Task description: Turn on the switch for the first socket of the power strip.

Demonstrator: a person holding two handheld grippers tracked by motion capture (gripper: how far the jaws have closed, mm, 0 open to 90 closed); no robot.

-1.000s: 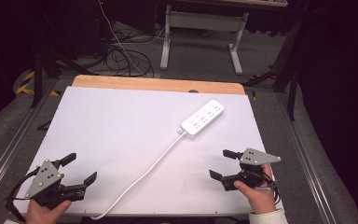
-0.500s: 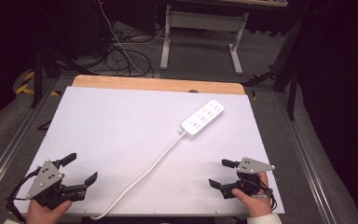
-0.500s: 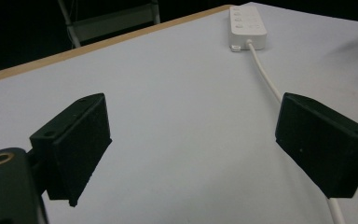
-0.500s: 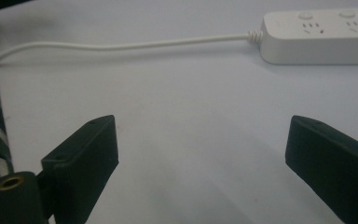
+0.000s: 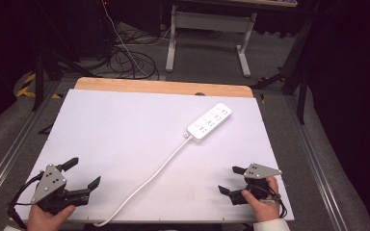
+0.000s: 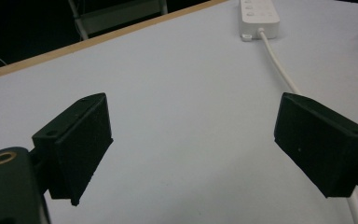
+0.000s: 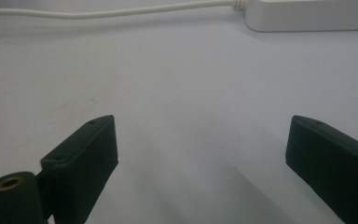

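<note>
- While both grippers sit low at the near edge of the white table, the power strip lies well apart from them, toward the far right part of the tabletop.
- Seen from the high view, the strip is white, lies flat and runs on a slant, its far end pointing toward the table's far right corner.
- Its white cord leaves the strip's near end, runs diagonally across the middle of the table and reaches the near edge between the two grippers, closer to the left one.
- The left gripper is held in a hand at the near left corner, its jaws spread wide with nothing between them.
- In the left gripper view, the black jaws stand far apart over bare white surface; the strip shows at the top right and the cord comes down toward the right-hand jaw.
- The right gripper is held in a hand at the near right, jaws also wide and empty, pointing toward the table's middle.
- In the right gripper view, the strip lies across the top right and the cord trails along the top edge, both well beyond the jaws.
- A wooden strip borders the table's far edge.
</note>
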